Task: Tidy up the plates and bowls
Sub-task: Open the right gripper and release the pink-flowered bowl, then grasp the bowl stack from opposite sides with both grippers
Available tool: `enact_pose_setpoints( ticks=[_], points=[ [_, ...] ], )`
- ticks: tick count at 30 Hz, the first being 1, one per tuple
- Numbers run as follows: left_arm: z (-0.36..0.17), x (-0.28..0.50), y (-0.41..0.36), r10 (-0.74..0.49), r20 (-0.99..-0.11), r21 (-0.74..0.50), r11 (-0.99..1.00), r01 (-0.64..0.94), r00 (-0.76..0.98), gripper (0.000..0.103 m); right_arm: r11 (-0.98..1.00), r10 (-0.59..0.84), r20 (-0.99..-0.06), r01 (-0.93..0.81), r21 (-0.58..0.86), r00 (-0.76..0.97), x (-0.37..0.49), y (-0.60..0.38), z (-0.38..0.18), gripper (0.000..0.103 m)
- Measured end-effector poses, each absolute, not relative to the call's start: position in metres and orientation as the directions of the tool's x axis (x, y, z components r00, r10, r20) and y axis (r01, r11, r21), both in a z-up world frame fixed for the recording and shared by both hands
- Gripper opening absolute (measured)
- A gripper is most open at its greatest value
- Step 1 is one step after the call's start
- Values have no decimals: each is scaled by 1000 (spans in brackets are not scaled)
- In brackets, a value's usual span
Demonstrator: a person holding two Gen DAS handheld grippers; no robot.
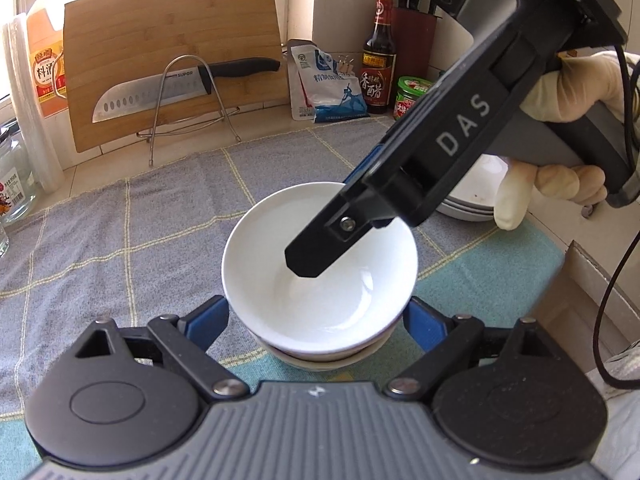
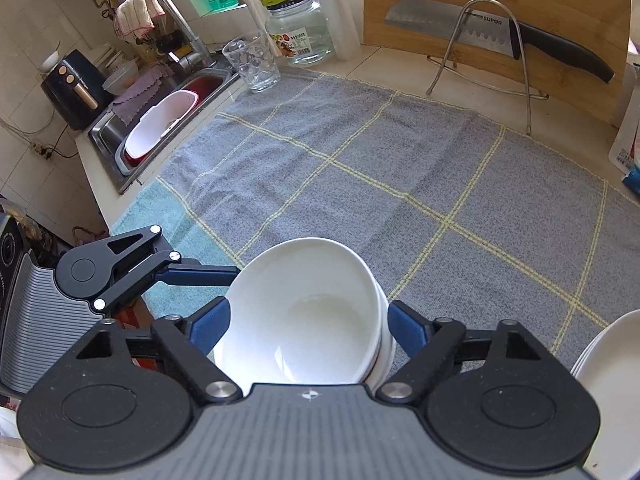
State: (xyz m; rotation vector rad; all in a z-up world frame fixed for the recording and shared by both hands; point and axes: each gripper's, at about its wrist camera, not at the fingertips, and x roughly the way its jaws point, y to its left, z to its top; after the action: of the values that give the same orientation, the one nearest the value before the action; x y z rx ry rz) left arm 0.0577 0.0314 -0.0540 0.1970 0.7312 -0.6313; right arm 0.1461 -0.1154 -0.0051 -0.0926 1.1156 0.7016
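A white bowl (image 1: 352, 304) sits nested on top of a short stack of bowls (image 1: 320, 362) on the grey checked cloth (image 1: 132, 240). My left gripper (image 1: 318, 314) is open, its blue pads (image 1: 210, 322) close beside the stack on either side. My right gripper (image 1: 332, 220) reaches in from the upper right, jaws wide. One black finger hangs over the bowl's inside, the other sits by the far rim. In the right wrist view the bowl (image 2: 304, 280) lies between my right gripper's (image 2: 310, 326) spread pads, with a left finger (image 2: 192, 272) at its side. Stacked white plates (image 1: 472, 196) (image 2: 608, 380) lie to the right.
A bamboo cutting board (image 1: 168, 40) and a knife (image 1: 160, 92) on a wire rack stand at the back. Sauce bottles (image 1: 378, 60), a jar and a salt bag fill the back right corner. A tumbler (image 2: 252, 64), a glass jar (image 2: 300, 28) and the sink (image 2: 160, 128) lie to the left.
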Motion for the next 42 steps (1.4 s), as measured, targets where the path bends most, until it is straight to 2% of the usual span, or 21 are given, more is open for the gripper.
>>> enact_pose_setpoints(
  ticks=[7,13,25,30,33,35,38,42],
  points=[
    [-51,55,33,-481,-666,-48,791,610,570,95,795,469,-830,-554,249,301,147,-123,3,95],
    [-46,53,38,-489,-657,-48,787,615,574,96,834,372,-831,-542,104,413,144,-139,1,95],
    [-51,53,44,-483,-658,-36,787,616,577,99,896,347,-829,-416,155,439,147,-183,-19,95],
    [-62,59,53,-495,-676,-62,776,627,546,99,870,414,-775,-458,182,477,131,-187,-7,96],
    [-73,64,56,-494,-701,-65,762,644,515,99,841,460,-745,-506,192,483,114,-188,-2,103],
    [-82,69,58,-494,-717,-64,750,658,492,99,814,487,-736,-551,185,471,100,-186,-3,103],
    [-94,72,56,-497,-730,-47,721,691,469,99,790,471,-757,-598,135,452,83,-178,-10,103],
    [-110,80,50,-483,-767,-28,683,730,422,99,791,382,-820,-609,52,426,72,-161,-40,103]
  ],
)
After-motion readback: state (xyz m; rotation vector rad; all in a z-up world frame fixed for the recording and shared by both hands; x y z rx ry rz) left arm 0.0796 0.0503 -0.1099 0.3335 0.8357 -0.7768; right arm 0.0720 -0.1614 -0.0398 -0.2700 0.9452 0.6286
